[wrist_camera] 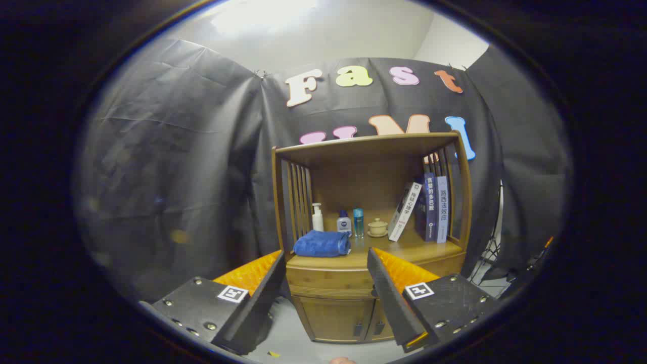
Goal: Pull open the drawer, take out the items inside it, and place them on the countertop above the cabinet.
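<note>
Facing: wooden cabinet (pixel 371 222) against the black cloth wall (pixel 177 167), well beyond the fingers
Gripper (pixel 326 273): fingers spread wide, released, nothing between them but the cabinet front far ahead
Drawer (pixel 328 278): closed, just under the countertop; contents hidden
Countertop (pixel 404 248): holds everything listed below, under the open shelf hood
Blue towel (pixel 322 243): folded, front left of countertop
Pump bottle (pixel 317 217): upright, behind towel
Small white bottle, blue cap (pixel 344 222): beside pump bottle
Blue tube bottle (pixel 358 222): just right of it
Lidded cup on saucer (pixel 377 227): centre back
Books (pixel 429 208): right side; one leaning, others upright
Lower doors (pixel 349 318): shut, below drawer
</note>
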`<move>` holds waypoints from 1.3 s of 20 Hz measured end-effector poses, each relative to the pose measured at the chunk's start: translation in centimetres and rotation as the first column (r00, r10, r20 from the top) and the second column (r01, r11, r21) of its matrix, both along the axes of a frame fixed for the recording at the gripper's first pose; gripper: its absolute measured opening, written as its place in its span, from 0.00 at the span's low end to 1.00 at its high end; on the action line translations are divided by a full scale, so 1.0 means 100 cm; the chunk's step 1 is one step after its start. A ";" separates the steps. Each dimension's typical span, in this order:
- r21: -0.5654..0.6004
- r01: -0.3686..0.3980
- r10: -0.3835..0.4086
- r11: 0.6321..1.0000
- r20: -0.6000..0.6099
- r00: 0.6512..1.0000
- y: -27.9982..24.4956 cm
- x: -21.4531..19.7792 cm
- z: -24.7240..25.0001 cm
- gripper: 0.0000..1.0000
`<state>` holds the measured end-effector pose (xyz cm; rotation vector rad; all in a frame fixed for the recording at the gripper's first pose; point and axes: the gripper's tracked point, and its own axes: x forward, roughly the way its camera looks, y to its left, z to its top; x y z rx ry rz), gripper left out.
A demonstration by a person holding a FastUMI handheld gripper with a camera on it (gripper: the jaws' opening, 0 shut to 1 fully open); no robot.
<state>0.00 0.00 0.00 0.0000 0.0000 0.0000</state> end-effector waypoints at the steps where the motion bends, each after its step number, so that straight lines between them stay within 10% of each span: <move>1: 0.000 -0.002 0.002 1.000 -0.008 1.000 0.001 0.000 -0.003 0.97; 26: 0.035 0.040 -0.041 0.999 0.055 0.998 -0.008 -0.010 0.016 0.97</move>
